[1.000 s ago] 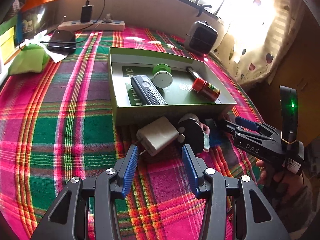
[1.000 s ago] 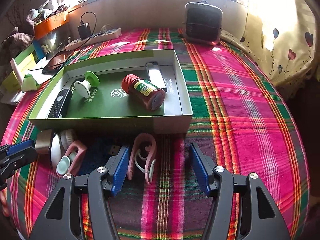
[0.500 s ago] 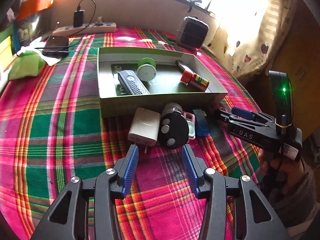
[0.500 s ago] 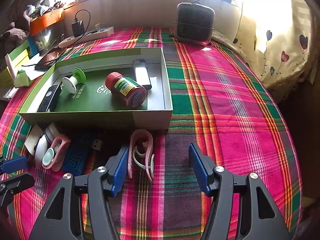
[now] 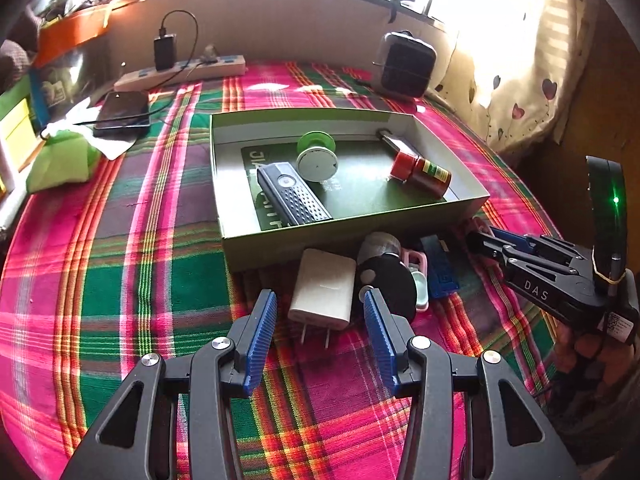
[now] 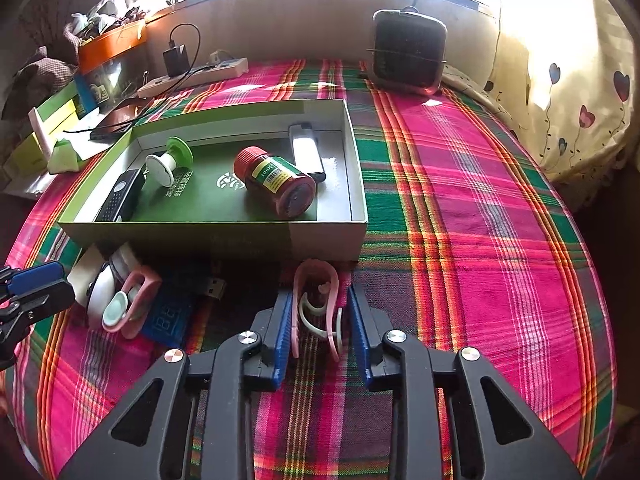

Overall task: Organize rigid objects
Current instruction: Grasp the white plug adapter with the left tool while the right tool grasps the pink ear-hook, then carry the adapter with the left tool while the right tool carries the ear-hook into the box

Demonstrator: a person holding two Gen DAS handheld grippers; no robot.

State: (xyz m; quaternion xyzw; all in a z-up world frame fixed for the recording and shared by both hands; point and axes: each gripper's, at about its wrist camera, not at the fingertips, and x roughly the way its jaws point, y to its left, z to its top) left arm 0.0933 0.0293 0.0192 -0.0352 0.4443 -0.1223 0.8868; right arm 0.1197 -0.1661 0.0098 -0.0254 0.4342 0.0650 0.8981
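Observation:
A green open box (image 5: 472,196) (image 6: 324,236) holds a black remote (image 5: 292,196), a green-and-white spool (image 5: 316,160), a red bottle (image 6: 276,180) and a small silver lighter (image 6: 306,152). In front of it lie a white charger (image 5: 324,292), a black round object (image 5: 384,280), a pink clip (image 6: 132,300) and a blue USB device (image 6: 176,308). My left gripper (image 5: 320,320) is open just short of the charger. My right gripper (image 6: 320,320) has its jaws closed in around a pink clip (image 6: 316,280) that lies between them on the cloth.
A plaid cloth (image 5: 120,260) covers the surface. A power strip (image 5: 180,72) with a plugged charger, a phone (image 5: 124,114) and a green pouch (image 5: 60,160) lie at the back left. A dark speaker-like box (image 6: 408,52) stands at the back. A curtain (image 6: 580,80) hangs on the right.
My right gripper moved forward over the pink clip and narrowed its jaws around it. My left gripper drew closer to the white charger and stayed open.

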